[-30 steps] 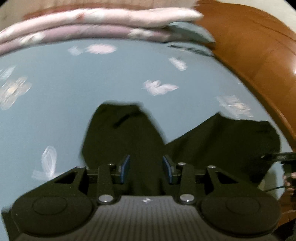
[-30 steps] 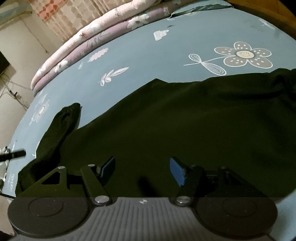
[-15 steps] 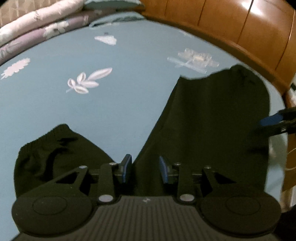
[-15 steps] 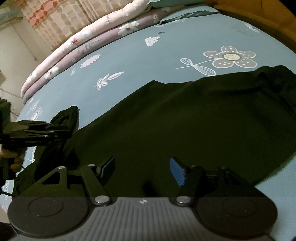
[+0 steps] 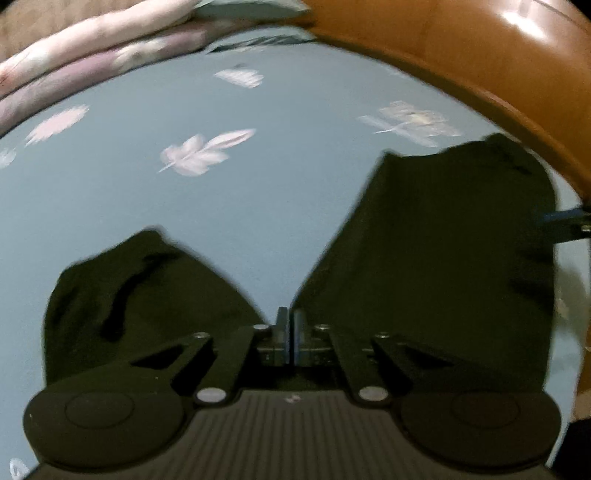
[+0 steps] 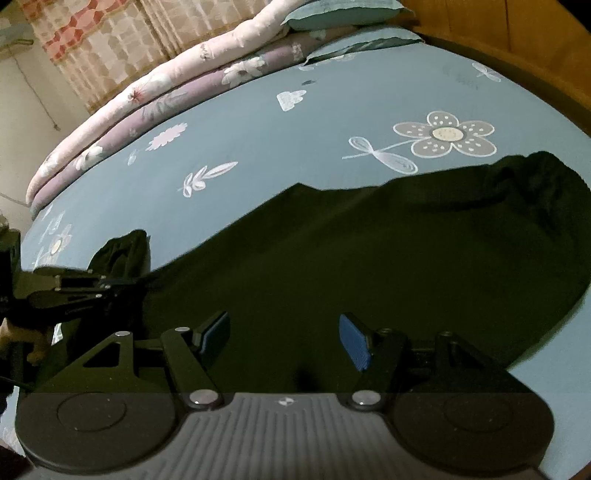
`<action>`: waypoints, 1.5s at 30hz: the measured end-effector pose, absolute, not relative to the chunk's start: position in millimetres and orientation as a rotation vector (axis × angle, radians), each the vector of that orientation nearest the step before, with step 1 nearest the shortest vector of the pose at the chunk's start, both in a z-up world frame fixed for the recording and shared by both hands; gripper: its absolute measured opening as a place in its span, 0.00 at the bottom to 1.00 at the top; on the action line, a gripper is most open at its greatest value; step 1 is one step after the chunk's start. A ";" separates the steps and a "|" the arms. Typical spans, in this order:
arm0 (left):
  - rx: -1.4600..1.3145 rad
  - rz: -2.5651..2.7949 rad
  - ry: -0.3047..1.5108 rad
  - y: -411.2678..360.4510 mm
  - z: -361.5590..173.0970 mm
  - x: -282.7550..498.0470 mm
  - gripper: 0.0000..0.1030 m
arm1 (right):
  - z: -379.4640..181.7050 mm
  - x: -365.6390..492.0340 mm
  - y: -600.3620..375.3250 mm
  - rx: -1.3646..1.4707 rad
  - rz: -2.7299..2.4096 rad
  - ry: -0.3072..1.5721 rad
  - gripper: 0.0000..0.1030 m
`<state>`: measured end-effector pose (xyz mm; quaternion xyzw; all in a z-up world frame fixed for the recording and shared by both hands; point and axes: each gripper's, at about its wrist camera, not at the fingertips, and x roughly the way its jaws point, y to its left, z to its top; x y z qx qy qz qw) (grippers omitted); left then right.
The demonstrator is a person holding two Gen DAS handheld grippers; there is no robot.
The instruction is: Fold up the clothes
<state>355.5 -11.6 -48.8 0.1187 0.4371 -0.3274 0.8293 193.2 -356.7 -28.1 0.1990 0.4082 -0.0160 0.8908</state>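
A bed in a blue flowered sheet (image 6: pixel 295 122) carries a spread dark garment (image 6: pixel 351 258) and folded quilts (image 6: pixel 155 99).

We are counting one dark garment (image 6: pixel 369 258) lying on the bed (image 6: pixel 295 129), one sleeve (image 5: pixel 147 288) showing beside it, two folded quilts (image 6: pixel 147 99) stacked along the bed's far edge, two pillows (image 6: pixel 340 14) beside them, and two claws.

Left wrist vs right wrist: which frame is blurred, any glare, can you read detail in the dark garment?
Left wrist view: motion-smeared, leaf prints on the blue bedsheet streaked, glare on the wooden headboard. Right wrist view: sharp, flower print crisp, no glare. Both: fisheye bends the bed edge; the black garment is near-featureless in dim light.
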 end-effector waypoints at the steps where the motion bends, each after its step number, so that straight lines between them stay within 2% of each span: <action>1: 0.220 -0.699 0.942 -7.3 -48.2 356.6 0.00 | -28.1 195.7 -357.2 0.414 -0.035 0.846 0.68; 6: 0.159 -0.791 0.842 -9.1 -13.7 351.7 0.02 | -34.3 208.9 -360.5 0.396 -0.055 0.860 0.70; 9: 0.050 -0.935 0.846 -30.0 -5.2 357.7 0.03 | -42.7 214.7 -360.5 0.355 -0.089 0.893 0.70; 13: 0.019 -1.035 0.914 -76.1 -32.0 370.3 0.03 | -52.9 214.6 -361.4 0.320 -0.113 0.926 0.70; 15: 0.032 -0.993 0.942 -91.6 -52.6 379.6 0.09 | -55.6 211.7 -363.3 0.323 -0.123 0.931 0.70; 16: 0.067 -0.912 0.942 -95.3 -61.2 384.6 0.08 | -56.8 209.9 -364.5 0.325 -0.127 0.932 0.70; 17: 0.090 -0.847 0.944 -95.3 -65.3 388.8 0.03 | -57.5 207.4 -365.9 0.326 -0.137 0.930 0.70; 20: 0.020 -0.771 0.968 -79.3 -63.6 400.2 0.03 | -60.0 199.3 -371.5 0.334 -0.166 0.919 0.72; 24: 0.053 -0.839 0.870 -80.0 -31.0 383.0 0.04 | -64.7 190.0 -377.1 0.344 -0.199 0.880 0.72; 30: 0.111 -0.875 0.931 -116.4 -54.7 374.0 0.09 | -80.4 194.9 -368.3 0.318 -0.189 0.908 0.74; 32: 0.095 -0.812 0.967 -115.8 -62.5 378.0 0.05 | -85.6 193.2 -367.0 0.332 -0.189 0.903 0.84; 36: 0.060 -0.761 0.985 -115.5 -56.0 383.2 0.05 | -91.6 185.7 -363.2 0.359 -0.166 0.875 1.00; 41: 0.114 -0.880 0.915 -159.4 -31.2 386.6 0.07 | -94.5 182.1 -353.8 0.294 -0.162 0.851 1.00; 45: 0.123 -0.938 0.913 -202.2 -42.5 392.9 0.07 | -87.4 169.3 -367.4 0.363 -0.145 0.792 1.00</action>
